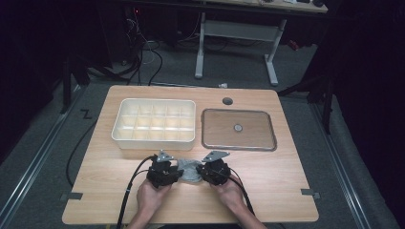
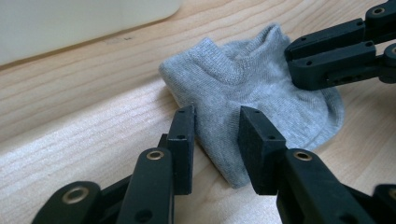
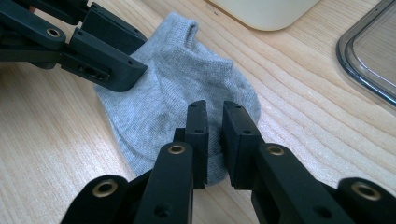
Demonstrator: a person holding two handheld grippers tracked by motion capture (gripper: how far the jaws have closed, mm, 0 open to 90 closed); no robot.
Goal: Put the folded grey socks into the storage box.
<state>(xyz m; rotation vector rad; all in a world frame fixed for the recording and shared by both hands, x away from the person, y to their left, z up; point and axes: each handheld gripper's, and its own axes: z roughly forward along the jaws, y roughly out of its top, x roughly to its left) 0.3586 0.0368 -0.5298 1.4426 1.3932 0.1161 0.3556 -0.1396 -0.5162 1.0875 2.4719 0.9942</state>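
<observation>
High view: table [image 1: 105,191] has grey sock [image 1: 189,170] near front edge, just before divided box [image 1: 155,139]. Sock's light, limp, bunches easily; grab folded edges. Left gripper [image 2: 216,116] narrow, pinching a fold; right gripper [image 3: 214,113] nearly closed on opposite edge.

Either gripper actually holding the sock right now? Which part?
Right gripper pinches the grey sock at its rounded end. Left gripper straddles the opposite end; grip unclear.
</observation>
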